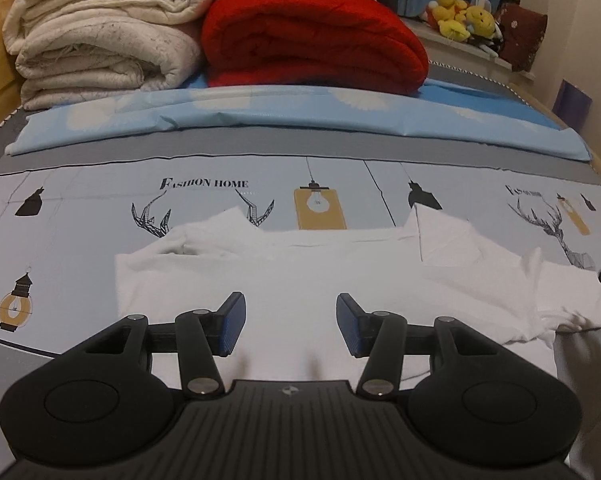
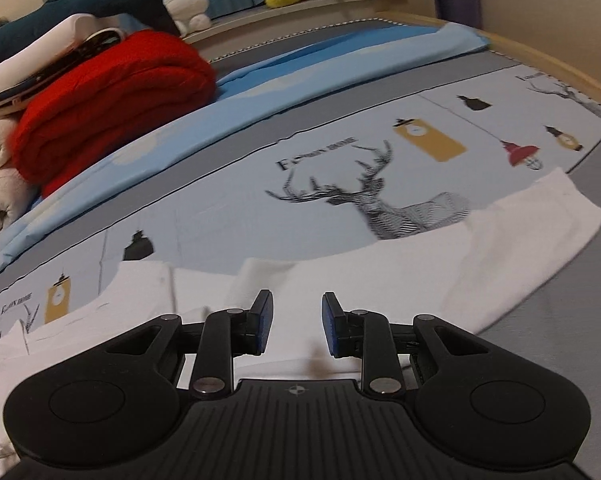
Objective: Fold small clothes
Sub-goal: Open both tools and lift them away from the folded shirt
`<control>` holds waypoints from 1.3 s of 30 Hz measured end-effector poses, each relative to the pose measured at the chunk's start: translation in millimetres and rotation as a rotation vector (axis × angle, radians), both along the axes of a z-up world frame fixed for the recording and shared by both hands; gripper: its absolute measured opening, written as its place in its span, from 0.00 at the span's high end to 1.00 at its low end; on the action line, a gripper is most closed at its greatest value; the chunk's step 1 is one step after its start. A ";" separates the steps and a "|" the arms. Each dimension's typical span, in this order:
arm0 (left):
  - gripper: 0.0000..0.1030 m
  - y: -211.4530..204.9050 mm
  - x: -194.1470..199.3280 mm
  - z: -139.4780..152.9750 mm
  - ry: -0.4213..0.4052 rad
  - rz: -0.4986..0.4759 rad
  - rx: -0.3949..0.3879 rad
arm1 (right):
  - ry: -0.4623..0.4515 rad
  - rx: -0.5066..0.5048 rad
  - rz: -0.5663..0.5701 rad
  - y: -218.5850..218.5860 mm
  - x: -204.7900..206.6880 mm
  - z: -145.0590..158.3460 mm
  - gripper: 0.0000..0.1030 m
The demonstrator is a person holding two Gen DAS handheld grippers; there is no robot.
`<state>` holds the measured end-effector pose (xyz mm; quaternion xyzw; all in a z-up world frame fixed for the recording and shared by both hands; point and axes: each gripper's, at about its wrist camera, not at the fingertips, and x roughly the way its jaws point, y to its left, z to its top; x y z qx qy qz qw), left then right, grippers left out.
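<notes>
White cotton garment [image 1: 300,280] lies spread on the printed pale-blue bedsheet [image 1: 80,240] — in the left wrist view the left gripper [image 1: 290,326] hangs over it, jaws apart, empty. Right wrist view: the right gripper [image 2: 296,324] — jaws narrowly apart, nothing between them — above the same garment.

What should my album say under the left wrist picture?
Open left gripper hovering over a white shirt on the bed.

The left claw [image 1: 290,326] is hovering tilted downward, its blue-padded jaws standing apart with nothing between them. The right claw [image 2: 296,324] is likewise angling downward, its jaws parted more narrowly and gripping nothing.
</notes>
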<state>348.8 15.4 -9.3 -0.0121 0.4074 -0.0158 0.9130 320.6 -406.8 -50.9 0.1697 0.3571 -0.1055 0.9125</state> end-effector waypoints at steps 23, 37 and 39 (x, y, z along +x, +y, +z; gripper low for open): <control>0.46 0.7 15.8 -6.5 0.000 0.016 -0.019 | 0.001 0.282 -0.554 -186.2 -43.2 -42.3 0.73; 0.46 9.0 17.3 -5.3 0.006 0.016 -0.050 | -0.031 0.361 -0.699 -217.8 -31.4 -91.2 0.83; 0.46 13.0 17.2 -4.6 0.005 0.022 -0.053 | -0.023 0.302 -0.710 -213.1 -26.5 -88.1 0.99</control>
